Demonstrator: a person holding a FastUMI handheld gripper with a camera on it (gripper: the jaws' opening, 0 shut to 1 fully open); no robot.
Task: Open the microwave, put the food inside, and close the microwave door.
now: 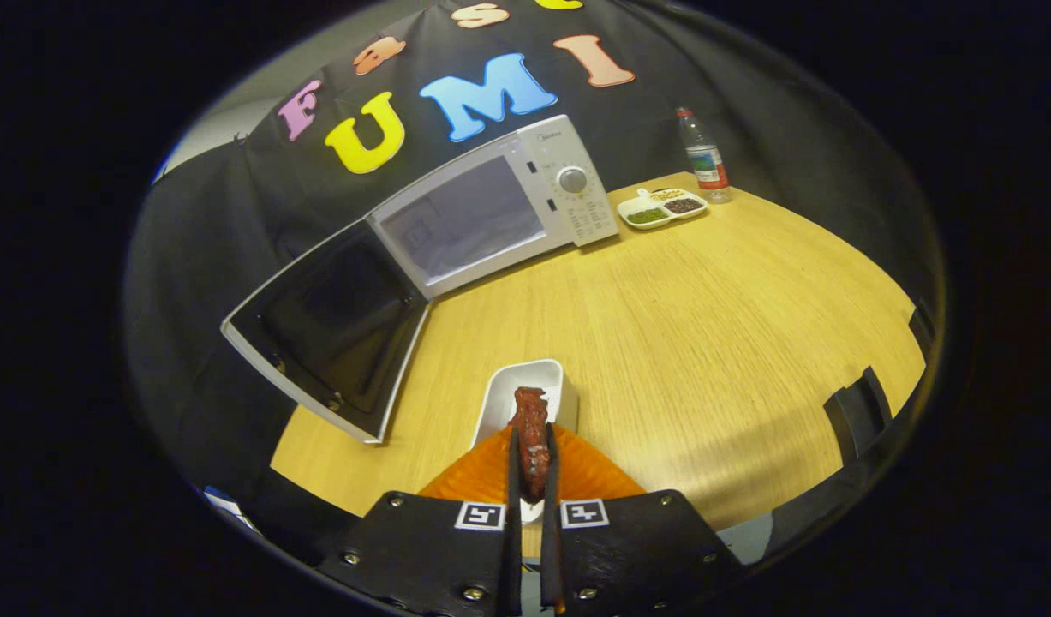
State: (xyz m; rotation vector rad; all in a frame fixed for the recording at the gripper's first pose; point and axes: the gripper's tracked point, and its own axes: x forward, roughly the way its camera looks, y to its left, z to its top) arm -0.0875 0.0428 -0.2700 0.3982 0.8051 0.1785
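A white microwave [499, 206] stands at the back of the round wooden table [705, 343], its door [332, 330] swung wide open to the left so the pale cavity [461, 218] shows. My gripper [532, 450] is shut on a dark red strip of food [532, 433], which stands upright between the fingers. The food hangs just over a white rectangular dish [525, 390] that sits on the table right ahead of the fingers. The microwave is well beyond the fingertips, a little to their left.
A white divided tray [662, 207] with green and dark fillings lies to the right of the microwave, and a clear plastic bottle [703, 156] stands behind it. Black chair backs [859, 411] rise at the table's right rim.
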